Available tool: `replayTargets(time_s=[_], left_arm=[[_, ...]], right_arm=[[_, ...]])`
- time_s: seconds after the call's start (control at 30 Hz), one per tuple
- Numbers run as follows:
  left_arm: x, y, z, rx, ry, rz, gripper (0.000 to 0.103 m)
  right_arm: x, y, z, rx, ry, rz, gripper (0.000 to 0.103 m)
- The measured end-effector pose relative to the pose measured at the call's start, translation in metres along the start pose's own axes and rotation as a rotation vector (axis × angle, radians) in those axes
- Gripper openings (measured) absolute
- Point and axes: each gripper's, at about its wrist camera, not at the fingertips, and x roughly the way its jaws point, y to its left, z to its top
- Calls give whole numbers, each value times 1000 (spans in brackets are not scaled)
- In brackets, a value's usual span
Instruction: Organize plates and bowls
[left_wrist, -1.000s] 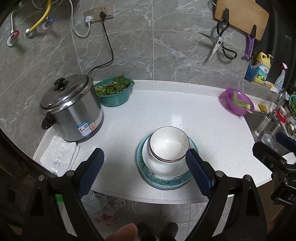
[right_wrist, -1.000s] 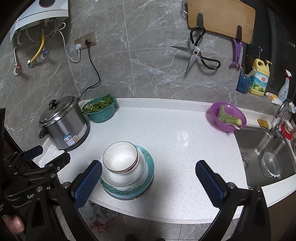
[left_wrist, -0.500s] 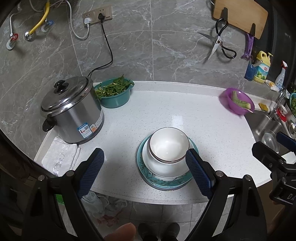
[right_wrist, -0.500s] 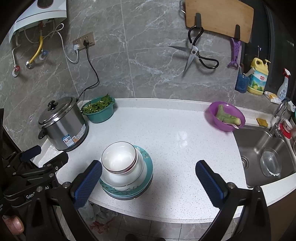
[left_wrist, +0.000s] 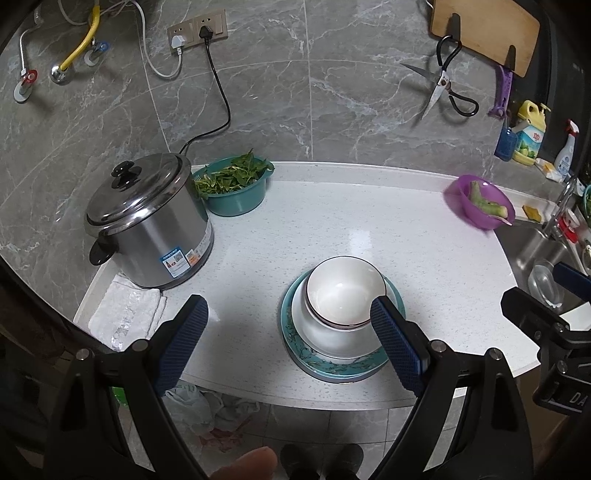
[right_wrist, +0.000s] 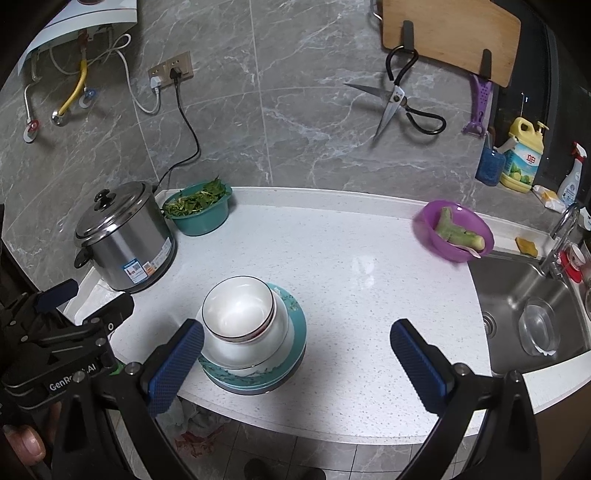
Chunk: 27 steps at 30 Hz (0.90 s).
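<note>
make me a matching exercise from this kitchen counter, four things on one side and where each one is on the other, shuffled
Things:
1. white bowls
2. leafy greens
3. scissors
4. steel pot

Places:
A. hanging on the wall, under the cutting board
B. at the counter's left end, next to a folded white cloth
C. stacked on the teal patterned plate
D. in the teal basin at the back of the counter

Pairs: 1-C, 2-D, 3-A, 4-B
</note>
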Motion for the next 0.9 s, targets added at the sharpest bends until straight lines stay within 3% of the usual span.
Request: replayTargets(time_s=[0.9], left_arm=[[1, -4, -3, -14, 7, 3, 90]], right_arm=[[5, 3, 0, -4, 15, -2, 103]])
